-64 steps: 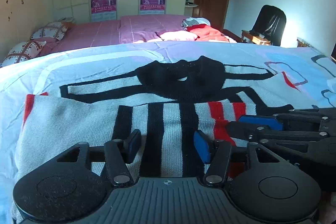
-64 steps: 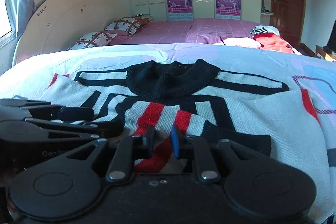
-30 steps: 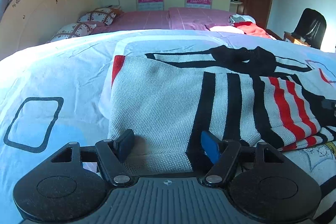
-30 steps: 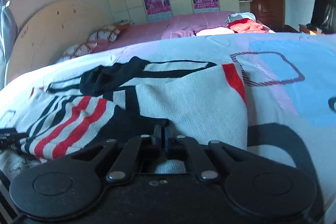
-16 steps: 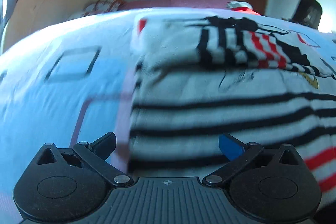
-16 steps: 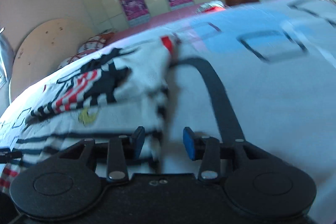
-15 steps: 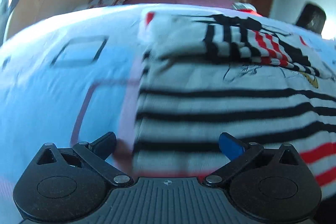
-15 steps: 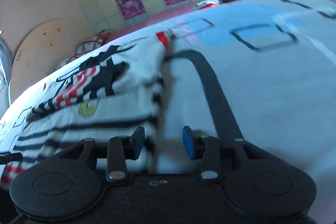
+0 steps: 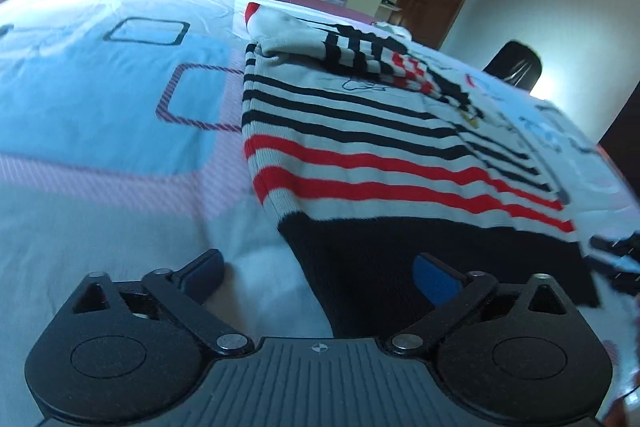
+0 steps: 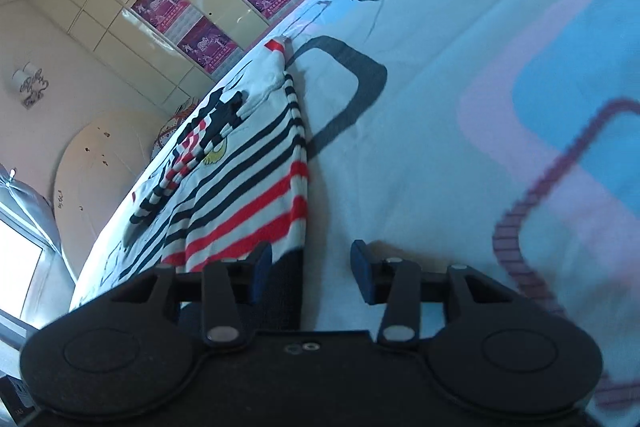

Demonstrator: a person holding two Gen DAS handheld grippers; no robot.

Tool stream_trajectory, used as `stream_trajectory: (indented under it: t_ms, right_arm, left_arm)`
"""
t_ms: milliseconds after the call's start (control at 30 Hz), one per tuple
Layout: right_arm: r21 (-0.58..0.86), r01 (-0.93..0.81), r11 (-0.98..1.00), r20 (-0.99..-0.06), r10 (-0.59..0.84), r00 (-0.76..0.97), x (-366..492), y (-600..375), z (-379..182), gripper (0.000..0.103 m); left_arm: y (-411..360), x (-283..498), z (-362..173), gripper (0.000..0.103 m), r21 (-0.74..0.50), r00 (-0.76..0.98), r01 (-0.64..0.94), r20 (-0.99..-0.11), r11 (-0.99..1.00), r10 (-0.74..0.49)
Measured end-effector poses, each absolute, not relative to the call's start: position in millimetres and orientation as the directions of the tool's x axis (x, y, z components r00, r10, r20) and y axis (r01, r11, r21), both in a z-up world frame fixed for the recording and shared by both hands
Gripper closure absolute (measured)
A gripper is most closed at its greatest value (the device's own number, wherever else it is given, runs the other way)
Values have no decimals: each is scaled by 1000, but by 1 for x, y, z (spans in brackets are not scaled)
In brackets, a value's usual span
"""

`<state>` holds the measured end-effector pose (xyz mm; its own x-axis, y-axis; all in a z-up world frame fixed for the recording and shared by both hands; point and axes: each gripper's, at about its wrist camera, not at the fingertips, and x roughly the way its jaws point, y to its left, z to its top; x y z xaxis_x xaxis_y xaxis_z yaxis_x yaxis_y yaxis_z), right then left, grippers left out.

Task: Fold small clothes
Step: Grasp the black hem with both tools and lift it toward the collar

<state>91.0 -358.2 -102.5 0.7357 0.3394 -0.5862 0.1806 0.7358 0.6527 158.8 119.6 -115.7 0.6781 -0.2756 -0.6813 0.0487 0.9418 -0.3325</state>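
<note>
The striped sweater [image 9: 360, 147] lies flat on the bed [image 9: 100, 107]. Both the left gripper [image 9: 320, 277] and right gripper [image 10: 310, 275] are spread wide at its black bottom corners, holding nothing. Next, pinch the corners and fold upward.

Daylight from a window [image 10: 18, 267] at far left washes the bed [image 9: 100, 99] in a cool blue cast; fisheye bending curves the room's edges, and motion blur softens the right margins.
</note>
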Motion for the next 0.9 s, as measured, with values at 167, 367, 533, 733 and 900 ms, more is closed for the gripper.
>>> stream_trajectory:
  t_ms: [167,367,533,733,900]
  right_arm:
    - [710,177,681,-563,398,724,72,-350,-108,59]
    - [785,176,593,-515,468,718,69,-353,-117,59]
    - [816,159,555,-487,513,706,76,-350,-121,59]
    - [823,148,549,-486,544,684,84,-345,-128,76]
    - [809,147,569,-511,559,653,93,-338,-133,96]
  left_arm:
    - [144,145,-128,15,-589,656,21,-601,808,-456]
    - [154,151,-152,53,-741,610,-22,-542,671,-578]
    - [152,154,-162,57,-778,629,-37,-506,627,-590]
    - [149,168,-165,57,-796,625,-25,-485,605,-612]
    - [136,185,-161,74,-757,610,-20,-527,653,-592]
